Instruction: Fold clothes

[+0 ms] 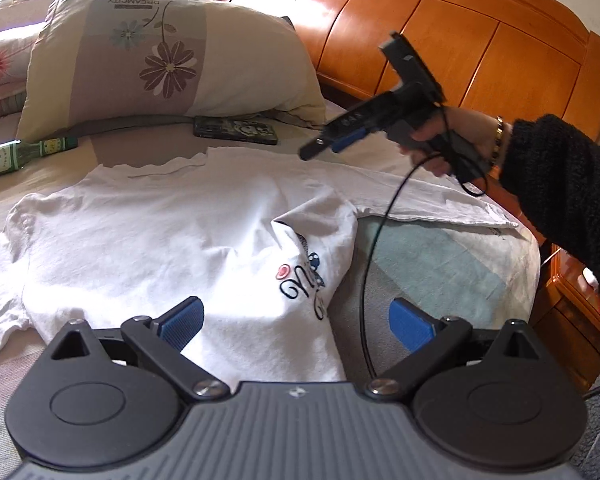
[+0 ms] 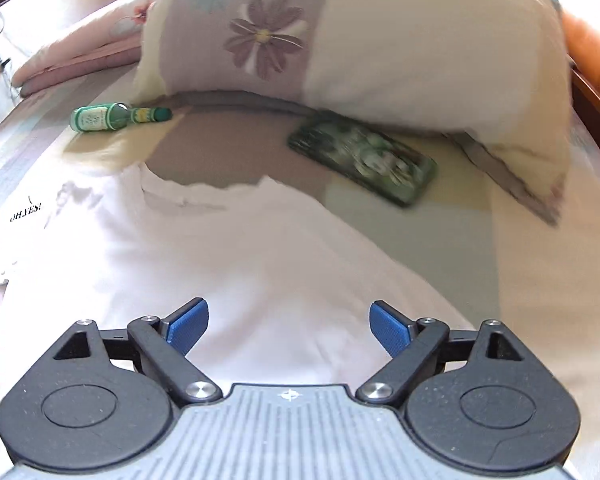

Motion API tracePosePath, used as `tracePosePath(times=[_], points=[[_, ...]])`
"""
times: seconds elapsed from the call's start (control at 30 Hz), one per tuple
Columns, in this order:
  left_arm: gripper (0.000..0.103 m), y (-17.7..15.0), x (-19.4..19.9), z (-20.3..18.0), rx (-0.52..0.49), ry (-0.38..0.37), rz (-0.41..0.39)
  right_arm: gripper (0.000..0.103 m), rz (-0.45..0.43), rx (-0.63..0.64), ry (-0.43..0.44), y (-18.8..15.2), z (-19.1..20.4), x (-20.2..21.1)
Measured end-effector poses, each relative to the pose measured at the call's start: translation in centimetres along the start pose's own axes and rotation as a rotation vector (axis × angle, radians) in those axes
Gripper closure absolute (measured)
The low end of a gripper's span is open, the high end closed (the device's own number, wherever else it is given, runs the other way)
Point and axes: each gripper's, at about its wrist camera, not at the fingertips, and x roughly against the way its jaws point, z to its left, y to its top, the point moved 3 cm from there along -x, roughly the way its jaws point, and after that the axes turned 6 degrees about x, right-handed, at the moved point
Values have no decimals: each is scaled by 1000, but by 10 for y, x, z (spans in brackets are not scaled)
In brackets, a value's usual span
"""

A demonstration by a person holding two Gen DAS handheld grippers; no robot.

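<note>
A white T-shirt (image 1: 152, 232) lies spread on the bed, its right side folded over so a printed logo (image 1: 300, 280) shows. My left gripper (image 1: 296, 322) hovers open above the shirt's near edge, blue pads wide apart, nothing between them. A hand holds my right gripper (image 1: 320, 146) in the air above the shirt's far right side; in the left wrist view its fingers look close together. The right wrist view shows that gripper (image 2: 290, 326) open over the white T-shirt (image 2: 220, 264), nothing held. The shirt's neckline (image 2: 188, 196) faces the pillow.
A flowered pillow (image 1: 160, 60) leans at the bed's head before an orange wooden headboard (image 1: 440, 28). A green bottle (image 1: 16, 156) lies at the left and a phone (image 1: 236, 130) below the pillow. A black cable (image 1: 376, 248) hangs from the right gripper. A wooden nightstand (image 1: 572, 312) stands at right.
</note>
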Motion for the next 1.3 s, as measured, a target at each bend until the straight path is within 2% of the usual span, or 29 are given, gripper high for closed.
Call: tracePosePath(times=[0.2,0.27,0.33,0.77,0.87,1.03,1.23,1.3], points=[[4,0,-17,-29,-44,-1,41,11,12,-263,-70,-130,-59,42],[4,-1,-20,-38,-54,7,54,11,-64,-295,-57,-157,-66,64],[4,0,-22,-47,-69,5,62,10,-100,-343,-68,-174,-74,84],[4,2,-51,-94,-134,-3,114,10,-416,-707,-108,-205,-213,145],[4,3,-57,-99,-138,-3,124,11,-403,-668,-90,-188,-215,130],[4,3,-62,-105,-141,-5,136,16,-318,-603,-54,-164,-203,96],[4,2,-65,-103,-145,-6,149,19,-258,-569,-9,-187,-181,92],[4,2,-68,-103,-146,-2,153,20,-270,-542,-47,-187,-182,104]])
